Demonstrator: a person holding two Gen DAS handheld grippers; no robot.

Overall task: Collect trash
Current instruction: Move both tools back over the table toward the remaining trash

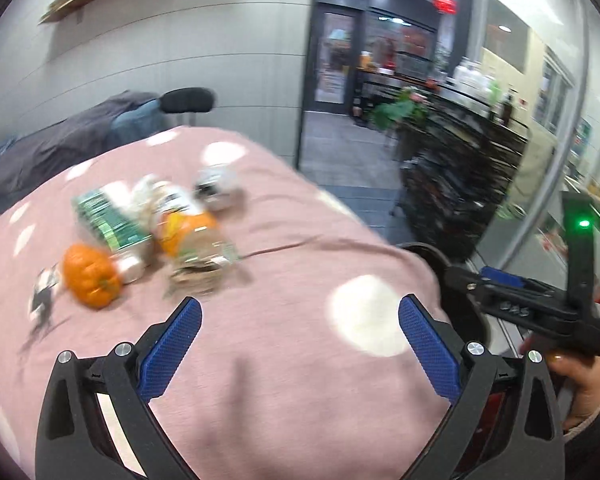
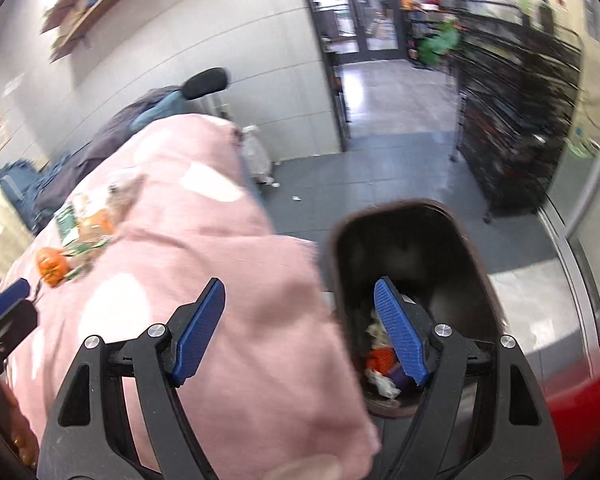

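A pile of trash lies on the pink dotted cloth point(image 1: 292, 264): a green carton point(image 1: 108, 220), a clear bottle with an orange label point(image 1: 192, 236), a crumpled white wrapper point(image 1: 218, 186) and a small orange pumpkin point(image 1: 92, 276). My left gripper point(image 1: 300, 312) is open and empty, just short of the pile. My right gripper point(image 2: 300, 294) is open and empty, over the cloth's edge and the dark bin point(image 2: 416, 240), which holds scraps of trash point(image 2: 380, 364). The pile point(image 2: 88, 224) shows far left in the right wrist view. The right gripper's body point(image 1: 540, 304) shows at the right of the left wrist view.
A dark office chair point(image 1: 188, 100) with clothes draped on it stands behind the table. A black shelf unit point(image 2: 516, 120) lines the right side. Small white scraps point(image 2: 296, 199) lie on the grey floor. Glass doors point(image 1: 340, 56) are at the back.
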